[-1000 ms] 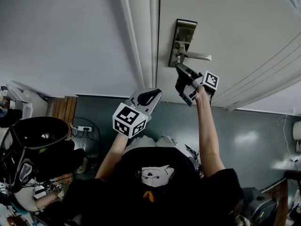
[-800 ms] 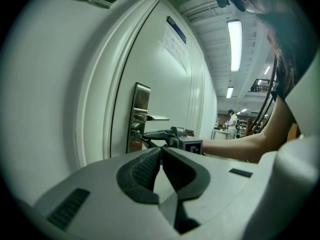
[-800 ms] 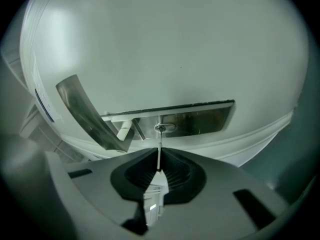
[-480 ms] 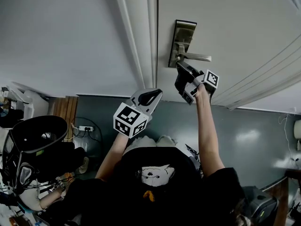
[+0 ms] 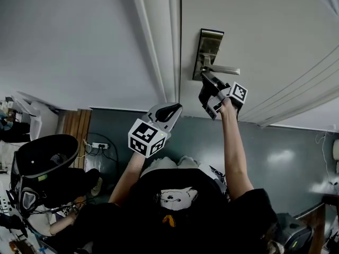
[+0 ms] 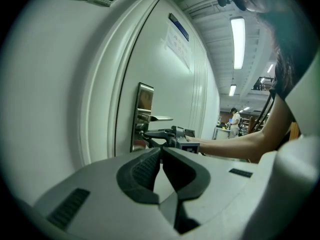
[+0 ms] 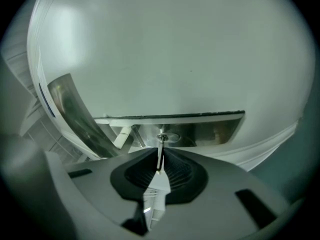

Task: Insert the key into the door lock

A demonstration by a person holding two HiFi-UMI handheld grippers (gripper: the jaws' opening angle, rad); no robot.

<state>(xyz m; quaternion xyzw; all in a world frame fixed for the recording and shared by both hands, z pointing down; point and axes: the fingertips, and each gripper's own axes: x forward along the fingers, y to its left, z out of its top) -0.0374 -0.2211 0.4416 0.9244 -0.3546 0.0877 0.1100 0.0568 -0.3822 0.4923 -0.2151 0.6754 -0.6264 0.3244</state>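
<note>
A steel lock plate with a lever handle is fixed on the white door. My right gripper is pressed up just under the handle, shut on a thin metal key. In the right gripper view the key's tip meets the keyhole in the lock plate. My left gripper hangs lower and to the left, away from the door, shut with nothing in it. The left gripper view looks along at the lock plate and the right gripper.
The white door frame runs just left of the lock, with a grey wall beyond it. A black bag and a power strip lie on the floor at lower left. A person stands far down the corridor.
My right gripper has closed the small gap to the lock plate, bringing the key up to the keyhole. The left gripper has stayed about where it was.
</note>
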